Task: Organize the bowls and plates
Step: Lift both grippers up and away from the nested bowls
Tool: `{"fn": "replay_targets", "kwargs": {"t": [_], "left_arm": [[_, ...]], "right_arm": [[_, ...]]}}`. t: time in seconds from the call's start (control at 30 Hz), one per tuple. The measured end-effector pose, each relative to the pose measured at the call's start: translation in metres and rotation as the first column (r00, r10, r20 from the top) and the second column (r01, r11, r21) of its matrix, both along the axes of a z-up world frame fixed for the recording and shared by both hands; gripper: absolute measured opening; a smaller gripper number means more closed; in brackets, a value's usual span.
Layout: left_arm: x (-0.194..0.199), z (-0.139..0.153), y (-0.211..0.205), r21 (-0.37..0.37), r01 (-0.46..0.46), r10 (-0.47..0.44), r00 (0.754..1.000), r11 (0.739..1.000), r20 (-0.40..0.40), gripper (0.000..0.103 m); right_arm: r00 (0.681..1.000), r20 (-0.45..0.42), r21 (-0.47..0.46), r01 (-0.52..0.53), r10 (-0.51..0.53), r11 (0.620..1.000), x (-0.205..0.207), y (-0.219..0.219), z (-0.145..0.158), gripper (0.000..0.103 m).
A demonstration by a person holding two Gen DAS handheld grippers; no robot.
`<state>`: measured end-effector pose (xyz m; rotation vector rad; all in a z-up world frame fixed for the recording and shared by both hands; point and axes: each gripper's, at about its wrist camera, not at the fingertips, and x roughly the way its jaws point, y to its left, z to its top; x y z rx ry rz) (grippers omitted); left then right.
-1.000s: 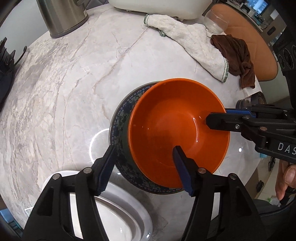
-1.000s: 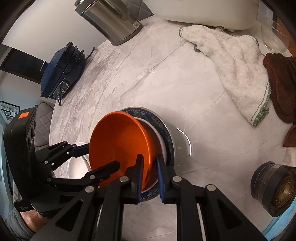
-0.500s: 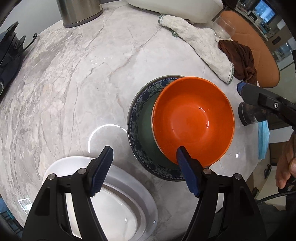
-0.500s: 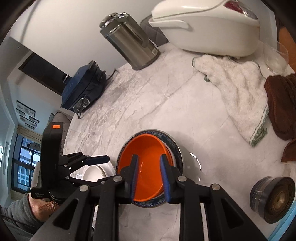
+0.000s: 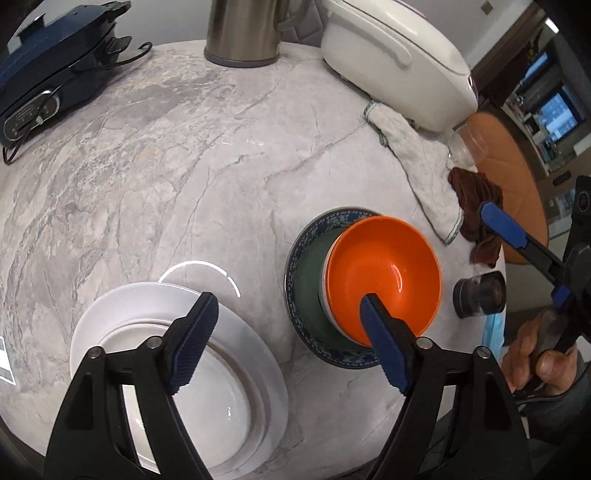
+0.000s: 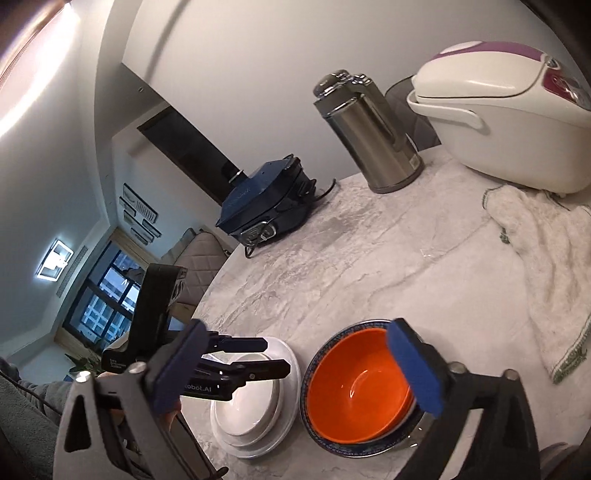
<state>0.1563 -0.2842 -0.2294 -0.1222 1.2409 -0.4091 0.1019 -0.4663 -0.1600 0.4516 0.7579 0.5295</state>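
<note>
An orange bowl (image 5: 384, 273) rests tilted inside a blue-patterned bowl (image 5: 306, 258) on the marble table; it also shows in the right wrist view (image 6: 354, 387). A stack of white plates (image 5: 177, 354) lies to its left, also seen in the right wrist view (image 6: 255, 398). My left gripper (image 5: 284, 339) is open and empty, raised above the gap between plates and bowls. My right gripper (image 6: 295, 373) is open and empty, lifted above the bowls; it shows at the right of the left wrist view (image 5: 506, 229).
A white rice cooker (image 5: 395, 62), steel kettle (image 5: 243, 29) and dark blue appliance (image 5: 55, 74) stand at the back. A white towel (image 5: 417, 162), brown cloth (image 5: 476, 206), glass (image 5: 465, 144) and small dark jar (image 5: 480, 295) lie right of the bowls.
My right gripper let go of the orange bowl's rim, opened wide and drew up and back. The bowl settled in the patterned bowl. My left gripper also rose and pulled back.
</note>
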Motion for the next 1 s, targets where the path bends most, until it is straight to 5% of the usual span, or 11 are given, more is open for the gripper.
{"fn": "replay_targets", "kwargs": {"t": [0.2,0.27,0.4,0.63,0.77,0.93,1.0], "left_arm": [[-0.009,0.022,0.017,-0.104,-0.099,0.108,0.991,0.99,0.078,0.084],[-0.01,0.025,0.019,-0.092,-0.118,0.125,0.989,0.989,0.079,0.098],[-0.017,0.033,0.017,-0.016,-0.149,0.15,0.985,0.989,0.088,0.102],[-0.041,0.053,0.014,0.178,-0.279,0.252,0.954,0.944,0.16,0.102],[-0.054,0.064,0.01,0.22,-0.304,0.26,0.943,0.927,0.207,0.102],[-0.052,0.07,0.007,0.42,-0.372,0.283,0.923,0.828,0.26,0.102],[-0.049,0.072,0.01,0.357,-0.335,0.259,0.935,0.872,0.244,0.102]], "right_arm": [[0.998,0.005,0.022,-0.06,0.059,0.998,0.006,0.003,0.005,0.103],[0.998,0.021,0.009,-0.052,0.051,0.999,0.005,0.003,0.009,0.103],[0.998,-0.013,-0.037,-0.054,0.053,0.998,0.003,0.007,0.013,0.103],[0.995,-0.012,-0.108,-0.099,0.099,0.989,-0.009,0.016,0.029,0.103],[0.995,-0.042,-0.183,-0.096,0.09,0.978,-0.01,0.02,0.03,0.103],[0.997,-0.078,-0.21,-0.022,0.005,0.978,-0.016,0.014,0.03,0.103],[0.991,-0.126,-0.224,0.025,-0.054,0.974,-0.015,0.009,0.023,0.103]]}}
